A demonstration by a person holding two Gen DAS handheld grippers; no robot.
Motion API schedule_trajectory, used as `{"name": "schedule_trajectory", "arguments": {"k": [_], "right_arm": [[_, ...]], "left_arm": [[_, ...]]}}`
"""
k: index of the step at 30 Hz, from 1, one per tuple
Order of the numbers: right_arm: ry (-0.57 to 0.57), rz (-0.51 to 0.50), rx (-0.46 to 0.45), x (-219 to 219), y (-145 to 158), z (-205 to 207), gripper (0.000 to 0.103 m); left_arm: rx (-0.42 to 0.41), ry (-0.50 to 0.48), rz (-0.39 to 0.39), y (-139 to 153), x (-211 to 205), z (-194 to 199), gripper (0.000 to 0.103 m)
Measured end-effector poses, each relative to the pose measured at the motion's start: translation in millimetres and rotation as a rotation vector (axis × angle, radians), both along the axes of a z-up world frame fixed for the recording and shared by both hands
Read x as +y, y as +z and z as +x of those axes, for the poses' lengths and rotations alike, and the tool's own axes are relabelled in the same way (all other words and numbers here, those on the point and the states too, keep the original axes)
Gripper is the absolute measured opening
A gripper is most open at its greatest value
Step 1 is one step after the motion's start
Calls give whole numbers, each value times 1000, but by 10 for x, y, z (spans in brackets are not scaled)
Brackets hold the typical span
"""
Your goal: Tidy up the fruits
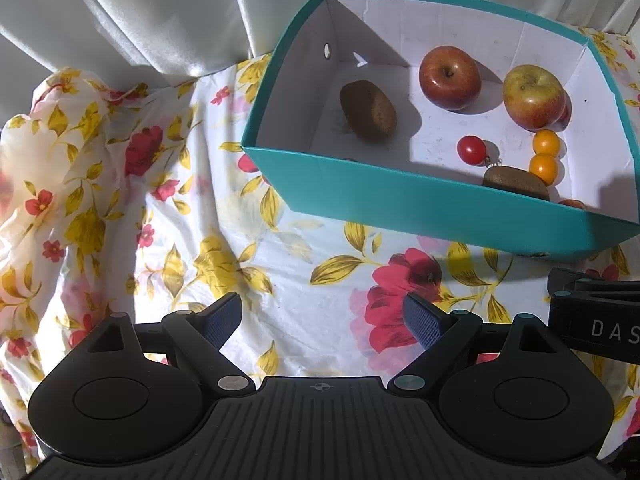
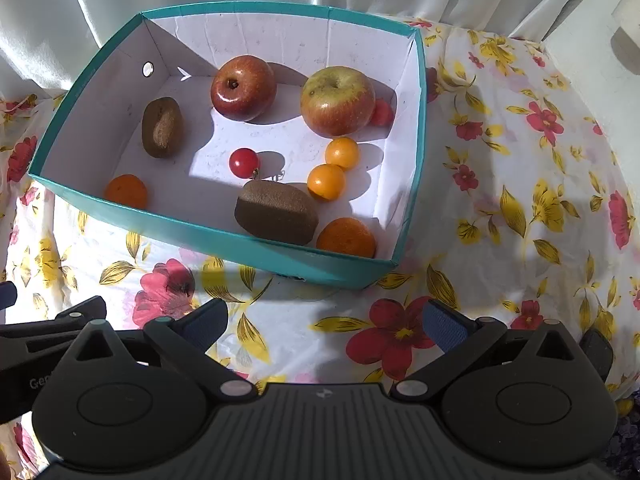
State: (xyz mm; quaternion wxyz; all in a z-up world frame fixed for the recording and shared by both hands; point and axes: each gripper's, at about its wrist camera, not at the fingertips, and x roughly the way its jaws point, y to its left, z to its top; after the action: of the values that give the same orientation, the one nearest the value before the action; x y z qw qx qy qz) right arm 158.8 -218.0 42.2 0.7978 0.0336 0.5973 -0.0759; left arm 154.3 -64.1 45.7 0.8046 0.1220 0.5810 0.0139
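Observation:
A teal box [image 2: 224, 236] [image 1: 400, 196] with white inside stands on the flowered cloth. In it lie a red apple [image 2: 243, 87] [image 1: 449, 77], a yellow-red apple [image 2: 337, 100] [image 1: 532, 96], two kiwis [image 2: 276, 212] [image 2: 162, 127], a red cherry tomato [image 2: 244, 163] [image 1: 471, 149], two yellow cherry tomatoes [image 2: 326, 181] [image 2: 342, 153] and two oranges [image 2: 346, 238] [image 2: 127, 191]. My left gripper [image 1: 324, 318] hovers open over the cloth in front of the box's left corner, nothing between its fingers. My right gripper [image 2: 326, 324] is open over the cloth before the box's near wall, empty too.
A white curtain [image 1: 140, 12] hangs behind the table. The flowered cloth [image 2: 520, 200] bunches up at the left [image 1: 60, 120]. The right gripper's body [image 1: 596, 320] shows beside the left one. A pale ledge [image 2: 600, 40] stands at the far right.

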Motion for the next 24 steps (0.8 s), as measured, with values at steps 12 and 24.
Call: {"name": "schedule_trajectory", "arguments": {"k": [12, 24], "right_arm": [[17, -21, -11, 54, 37, 52, 103], [8, -38, -7, 86, 20, 119, 103]], "left_arm": [[4, -9, -9, -8, 14, 41, 92], [17, -23, -24, -53, 57, 117, 92]]}}
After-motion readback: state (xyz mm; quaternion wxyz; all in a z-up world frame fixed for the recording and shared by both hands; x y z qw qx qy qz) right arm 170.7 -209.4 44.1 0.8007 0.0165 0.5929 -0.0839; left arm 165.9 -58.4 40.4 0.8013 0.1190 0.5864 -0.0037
